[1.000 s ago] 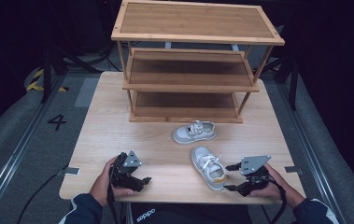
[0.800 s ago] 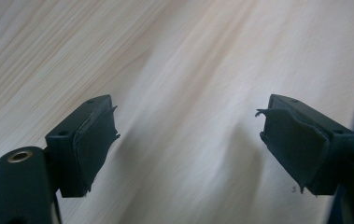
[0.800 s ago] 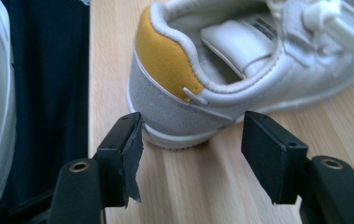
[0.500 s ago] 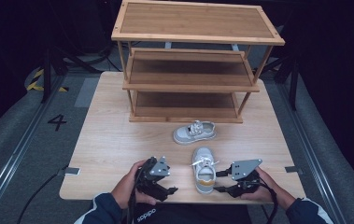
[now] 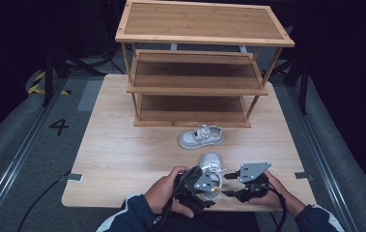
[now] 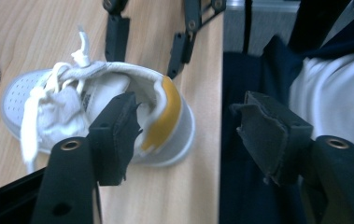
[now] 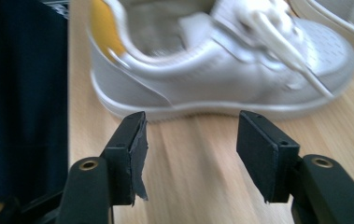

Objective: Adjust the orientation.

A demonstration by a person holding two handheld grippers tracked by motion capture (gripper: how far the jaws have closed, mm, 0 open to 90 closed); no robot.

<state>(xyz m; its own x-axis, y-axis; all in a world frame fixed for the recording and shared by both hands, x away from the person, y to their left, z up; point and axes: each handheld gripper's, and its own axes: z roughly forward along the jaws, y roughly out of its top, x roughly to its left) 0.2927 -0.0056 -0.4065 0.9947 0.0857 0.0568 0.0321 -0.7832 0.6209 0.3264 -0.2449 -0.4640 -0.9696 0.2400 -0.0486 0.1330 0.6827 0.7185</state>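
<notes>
A white sneaker [image 5: 210,163] with a yellow heel tab [image 6: 167,112] lies near the table's front edge, toe pointing away. My left gripper [image 5: 211,188] is at its heel from the left. In the left gripper view the left gripper [image 6: 188,112] has just been closing; one pad stands in front of the shoe's mouth, the other past the table edge, and neither presses on the heel between them. My right gripper [image 5: 227,185] faces the sneaker [image 7: 221,70] from the right. The right gripper [image 7: 194,123] has just been opening, with bare wood between its jaws.
A second white sneaker [image 5: 201,137] lies on its sole farther back, in front of a three-tier wooden rack [image 5: 200,89]. The wooden table [image 5: 122,145] ends right behind the near shoe's heel, where the person's dark sleeve and white shirt [image 6: 333,93] are.
The left hand has travelled right along the front edge to the near sneaker's heel, and its jaws have narrowed. The right gripper has stayed beside the shoe.
</notes>
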